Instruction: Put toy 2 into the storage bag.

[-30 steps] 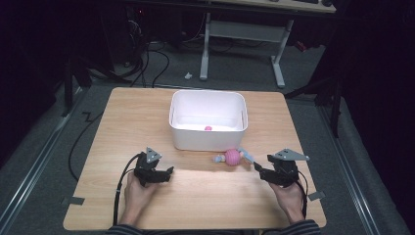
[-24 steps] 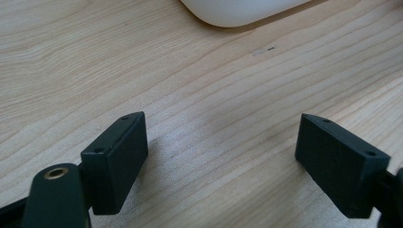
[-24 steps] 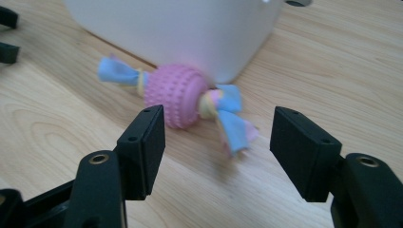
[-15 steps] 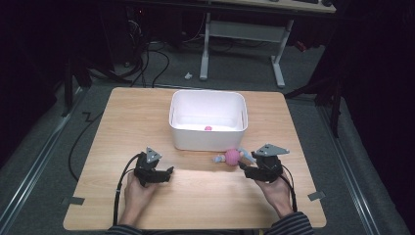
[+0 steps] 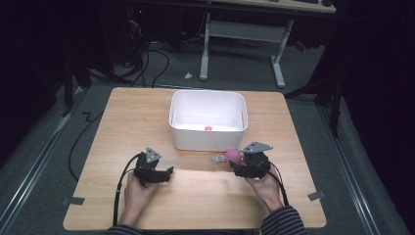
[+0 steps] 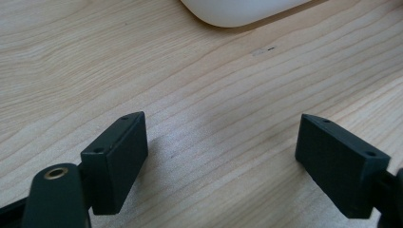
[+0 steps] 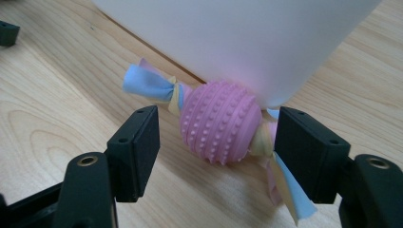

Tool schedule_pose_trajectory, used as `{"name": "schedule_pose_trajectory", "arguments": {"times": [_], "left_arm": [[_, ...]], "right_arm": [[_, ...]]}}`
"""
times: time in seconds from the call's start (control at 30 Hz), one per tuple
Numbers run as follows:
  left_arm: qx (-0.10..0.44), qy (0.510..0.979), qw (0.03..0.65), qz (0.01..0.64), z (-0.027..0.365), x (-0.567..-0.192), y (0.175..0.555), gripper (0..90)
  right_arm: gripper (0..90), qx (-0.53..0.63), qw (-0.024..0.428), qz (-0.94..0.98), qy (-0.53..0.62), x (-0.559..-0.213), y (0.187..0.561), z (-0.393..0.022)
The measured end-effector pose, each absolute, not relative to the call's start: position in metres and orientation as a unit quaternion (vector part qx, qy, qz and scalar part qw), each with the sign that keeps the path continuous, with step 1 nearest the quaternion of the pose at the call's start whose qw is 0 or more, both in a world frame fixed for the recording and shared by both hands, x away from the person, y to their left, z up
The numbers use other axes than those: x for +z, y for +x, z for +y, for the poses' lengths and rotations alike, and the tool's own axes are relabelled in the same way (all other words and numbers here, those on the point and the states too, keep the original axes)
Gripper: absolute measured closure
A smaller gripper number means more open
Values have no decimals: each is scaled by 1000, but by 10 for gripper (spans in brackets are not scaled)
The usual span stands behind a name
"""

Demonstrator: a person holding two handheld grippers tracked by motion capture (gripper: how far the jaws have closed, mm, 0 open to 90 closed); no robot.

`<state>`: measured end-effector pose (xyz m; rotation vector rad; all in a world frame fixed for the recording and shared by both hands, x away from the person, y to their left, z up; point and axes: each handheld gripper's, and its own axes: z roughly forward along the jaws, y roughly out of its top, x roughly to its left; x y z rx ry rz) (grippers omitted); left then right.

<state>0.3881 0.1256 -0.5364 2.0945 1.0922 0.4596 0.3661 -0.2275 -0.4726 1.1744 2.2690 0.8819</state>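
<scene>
A pink studded ball (image 7: 221,121) with pastel fabric tails at both ends lies on the wooden table, touching the front wall of the white bin (image 7: 237,38). My right gripper (image 7: 218,142) straddles it. Its jaws have just been opening and stand open, one on each side, with the pads clear of the ball's body. From above, the ball (image 5: 233,156) sits just left of the right gripper (image 5: 236,161). My left gripper (image 5: 166,174) rests at the front left, open (image 6: 223,152), with only bare wood between its jaws.
The white bin (image 5: 205,139) stands mid-table with a small pink thing (image 5: 208,128) inside. Tape marks (image 5: 73,200) (image 5: 315,196) sit near the front corners. Cables and a desk frame lie on the floor beyond the far edge.
The right hand has slid left to the ball, and its jaws have spread and now flank it. The left hand and the ball have stayed put.
</scene>
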Motion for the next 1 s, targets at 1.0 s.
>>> {"name": "schedule_pose_trajectory", "arguments": {"times": [1.0], "left_arm": [[178,813,358,423,126,-536,388,184]], "right_arm": [[369,277,235,828,427,-493,384,-216]]}}
